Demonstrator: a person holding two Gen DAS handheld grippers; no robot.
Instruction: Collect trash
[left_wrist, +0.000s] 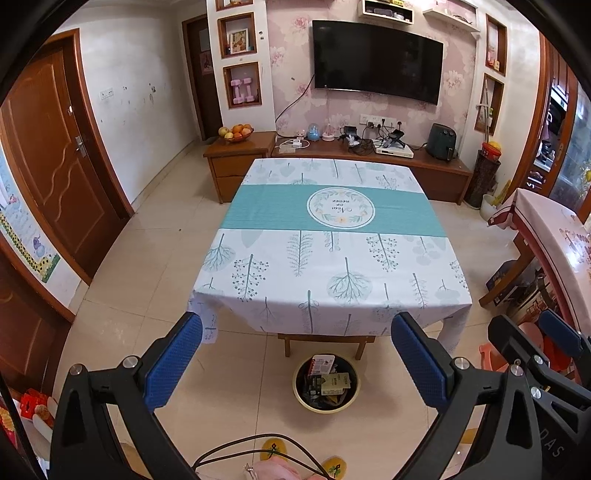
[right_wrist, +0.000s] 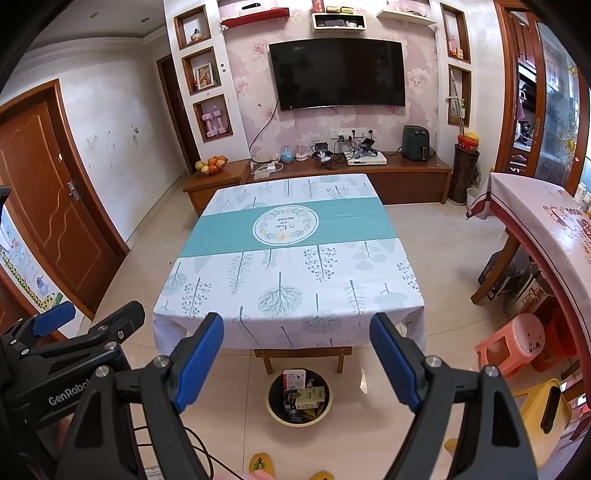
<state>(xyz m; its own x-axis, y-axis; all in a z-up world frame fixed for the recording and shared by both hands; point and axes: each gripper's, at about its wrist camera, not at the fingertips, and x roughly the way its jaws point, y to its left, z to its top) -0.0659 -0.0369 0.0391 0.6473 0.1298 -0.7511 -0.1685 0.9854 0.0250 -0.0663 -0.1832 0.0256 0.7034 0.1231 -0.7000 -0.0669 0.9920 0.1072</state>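
Blue-padded tongs hang side by side above the floor in front of a low counter (left_wrist: 332, 258) draped in a white and teal cloth. The left tongs (left_wrist: 295, 354) stand wide with nothing between the pads, and so do the right tongs (right_wrist: 297, 354); each also shows at the edge of the other's view.

On the tiled floor just in front of the counter's near edge stands a round bin (left_wrist: 326, 384), dark inside with a pale yellowish rim. It stands upright, mouth facing straight up, so its long axis runs vertical. Inside lies the trash (left_wrist: 330, 380): a white and red carton leaning against the far wall and several flat packets and wrappers heaped at odd angles, with no common direction that I can make out.

The cloth on the counter shows nothing lying on it. Judging from that and from the filled bin, the collecting itself looks largely or wholly done, and the step in hand is a pause with both tongs free.

If anything remains, the next move calls for finding a stray piece elsewhere in the room, or lowering toward the bin's rim to take hold of it; neither has begun. Yellow slippers (left_wrist: 275, 448) of the person show at the bottom edge.
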